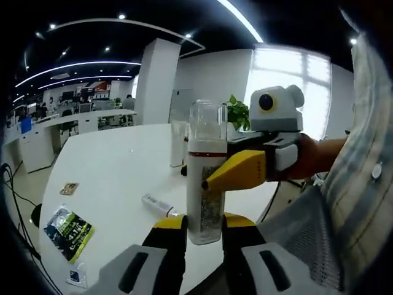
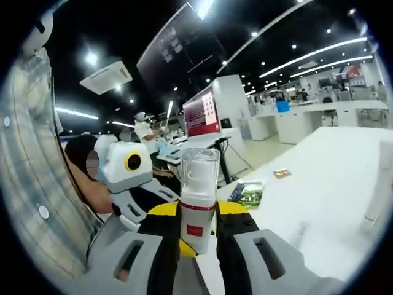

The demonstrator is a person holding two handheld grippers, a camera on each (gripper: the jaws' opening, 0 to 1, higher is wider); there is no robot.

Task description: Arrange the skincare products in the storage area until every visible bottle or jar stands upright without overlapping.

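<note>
A white pump bottle (image 1: pixel 204 196) with a red band and a clear cap is held upright in the air over the near edge of the white table (image 1: pixel 116 172). My left gripper (image 1: pixel 204 226) is shut on its base. My right gripper (image 1: pixel 242 172) comes in from the right, its yellow jaw against the bottle's middle. In the right gripper view the same bottle (image 2: pixel 198 212) stands between the jaws of my right gripper (image 2: pixel 198 230), which is shut on it. The left gripper (image 2: pixel 132 184) shows just left of it.
On the table lie a small white tube (image 1: pixel 156 204), a green and black sachet (image 1: pixel 69 228) and a small brown packet (image 1: pixel 69 188). A clear bottle (image 1: pixel 178 144) and a plant (image 1: pixel 236 114) stand further back. A person's checked sleeve (image 1: pixel 362 184) is at the right.
</note>
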